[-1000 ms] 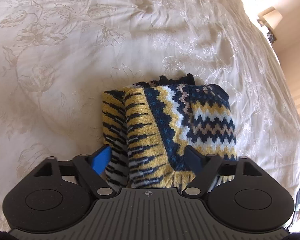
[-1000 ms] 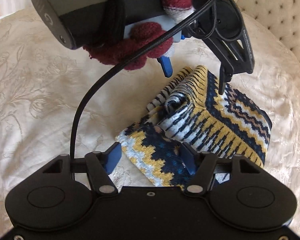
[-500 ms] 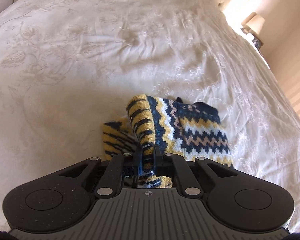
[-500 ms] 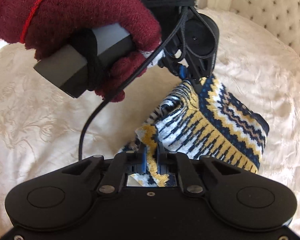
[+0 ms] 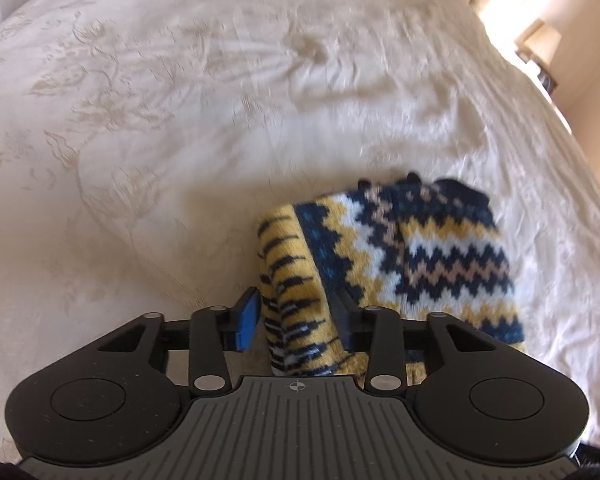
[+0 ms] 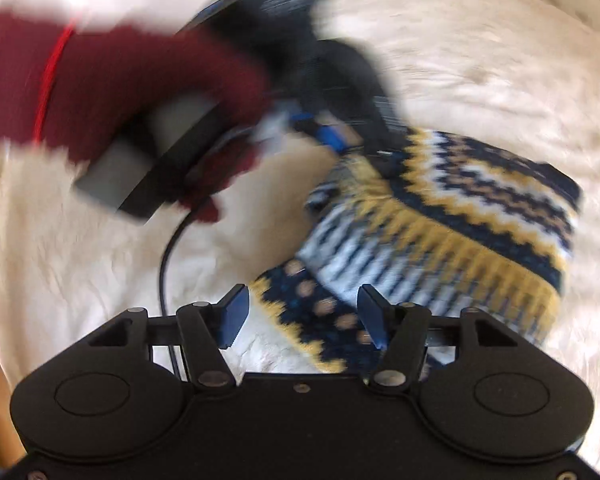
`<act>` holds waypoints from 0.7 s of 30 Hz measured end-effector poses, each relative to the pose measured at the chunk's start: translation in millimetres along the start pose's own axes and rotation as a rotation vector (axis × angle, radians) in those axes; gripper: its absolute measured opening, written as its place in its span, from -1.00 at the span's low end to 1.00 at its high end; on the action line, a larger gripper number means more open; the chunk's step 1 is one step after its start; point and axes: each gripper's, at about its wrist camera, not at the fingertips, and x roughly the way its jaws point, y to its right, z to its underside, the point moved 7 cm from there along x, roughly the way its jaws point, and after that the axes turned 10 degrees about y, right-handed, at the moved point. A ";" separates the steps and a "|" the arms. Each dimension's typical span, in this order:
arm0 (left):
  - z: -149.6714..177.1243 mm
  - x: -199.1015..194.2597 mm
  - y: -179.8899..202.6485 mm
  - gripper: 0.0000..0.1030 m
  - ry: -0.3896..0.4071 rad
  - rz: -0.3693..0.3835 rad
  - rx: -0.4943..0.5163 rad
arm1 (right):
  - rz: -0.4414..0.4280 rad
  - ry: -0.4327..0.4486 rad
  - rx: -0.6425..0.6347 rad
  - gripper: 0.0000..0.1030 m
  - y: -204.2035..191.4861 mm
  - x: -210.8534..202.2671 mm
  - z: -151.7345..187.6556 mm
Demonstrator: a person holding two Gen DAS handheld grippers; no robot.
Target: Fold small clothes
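Knitted garment [image 5: 416,256] lies folded on bedspread [image 5: 180,120], seemingly loose between both grippers' opening fingers [image 5: 249,319].

the sweater [image 5: 416,256] is knit in navy, mustard yellow and white zigzag bands, with a thin tan zigzag running through the navy and small teal dots on one dark stripe. its folded edge shows yellow and white with short black dashes. the bedspread [image 5: 180,100] is cream with a pale gold flower pattern. the glove [image 6: 140,88] is dark red with a bright red thread. gripper pads [image 5: 247,322] are blue on black.
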 end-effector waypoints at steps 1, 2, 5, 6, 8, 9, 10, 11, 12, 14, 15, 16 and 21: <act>-2.8 -6.6 -1.8 -0.02 0.020 0.003 -0.012 | 0.005 0.020 0.054 0.40 11.1 -6.1 -2.8; -4.7 -12.7 -3.7 0.03 0.037 0.006 -0.024 | 0.018 0.040 0.112 0.43 23.9 -10.9 -5.8; -3.5 -27.3 -6.8 0.16 0.053 0.024 -0.058 | 0.073 0.081 0.259 0.48 67.2 -22.5 -12.3; 0.1 -30.8 -7.3 0.18 0.047 0.031 -0.067 | 0.092 0.087 0.305 0.49 81.6 -24.0 -12.7; 11.2 -34.8 -5.8 0.24 0.027 0.043 -0.081 | 0.125 0.098 0.397 0.50 109.2 -23.9 -13.8; 18.0 -36.3 -5.3 0.24 0.014 0.048 -0.090 | 0.137 0.105 0.450 0.50 126.2 -22.9 -13.5; 25.5 -36.7 -3.7 0.24 -0.001 0.054 -0.101 | 0.140 0.110 0.503 0.51 141.6 -20.5 -11.8; 33.7 -36.9 -2.4 0.24 -0.020 0.062 -0.110 | 0.139 0.112 0.550 0.52 153.6 -17.8 -11.2; 41.8 -36.4 -0.9 0.24 -0.040 0.070 -0.115 | 0.139 0.112 0.597 0.56 166.3 -14.5 -10.3; 57.5 -34.7 2.2 0.24 -0.076 0.072 -0.114 | 0.134 0.112 0.679 0.57 185.9 -7.4 -6.5; 64.1 -33.7 3.7 0.24 -0.092 0.074 -0.113 | 0.132 0.110 0.709 0.57 193.4 -3.4 -5.2; 69.8 -32.9 4.9 0.24 -0.105 0.077 -0.117 | 0.126 0.106 0.736 0.57 200.1 1.8 -3.3; 91.3 -28.2 11.7 0.28 -0.148 0.114 -0.133 | 0.063 0.076 0.818 0.57 213.9 25.0 7.3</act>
